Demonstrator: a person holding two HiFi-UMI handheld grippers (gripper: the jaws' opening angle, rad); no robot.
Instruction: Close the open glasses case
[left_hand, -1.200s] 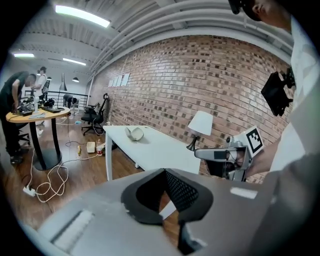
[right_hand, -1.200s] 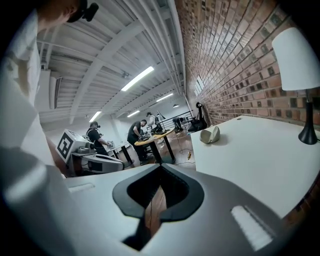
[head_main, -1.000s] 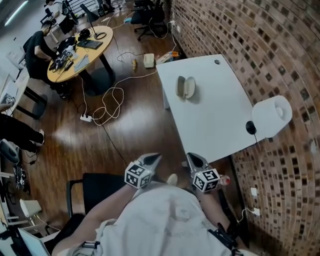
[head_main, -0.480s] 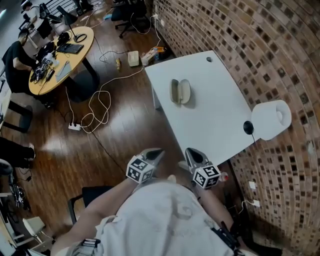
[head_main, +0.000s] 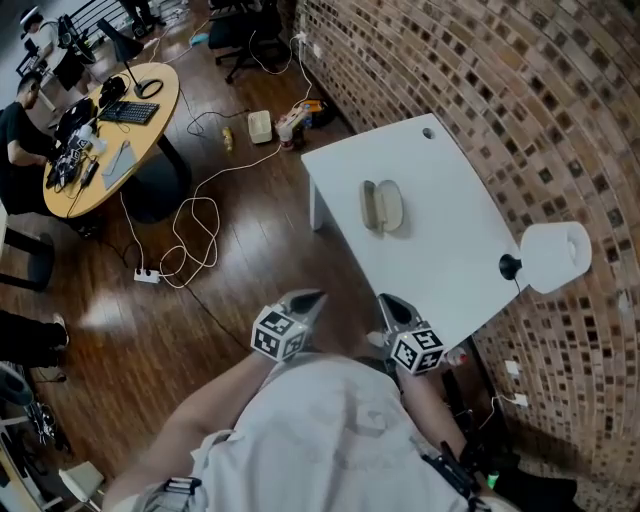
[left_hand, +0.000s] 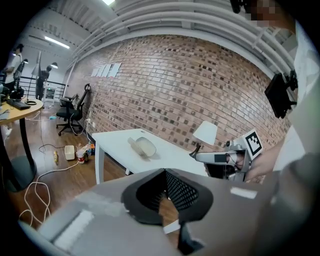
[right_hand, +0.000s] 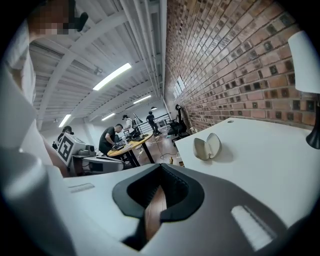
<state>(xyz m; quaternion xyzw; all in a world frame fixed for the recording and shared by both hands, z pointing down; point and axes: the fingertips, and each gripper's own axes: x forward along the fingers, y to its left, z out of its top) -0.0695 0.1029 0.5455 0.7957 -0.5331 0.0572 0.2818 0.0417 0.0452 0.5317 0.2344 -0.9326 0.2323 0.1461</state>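
Brick walling (head_main: 500, 80) is running along the right side of the room, and a white table (head_main: 445, 270) is standing against it on a dark wooden floor (head_main: 250, 270). Toward the middle of that table the glasses case (head_main: 381, 205) is lying open, its two pale oval halves spread side by side with nothing touching them. A white lamp (head_main: 556, 256) is sitting at the table's right edge, well apart from the case.

At the near end, short of the table's edge, the person is holding both grippers out in front of the body, pointing toward the table. The left gripper (head_main: 314, 296) is hovering over the floor with its jaws pressed together on nothing. The right gripper (head_main: 387, 301) is hanging just beside the table's near corner, its jaws likewise clenched and empty. Both are staying well away from the case.

Farther left, white cables (head_main: 190, 225) are looping across the floor, and people are sitting at a round wooden table (head_main: 120, 110) crowded with equipment.
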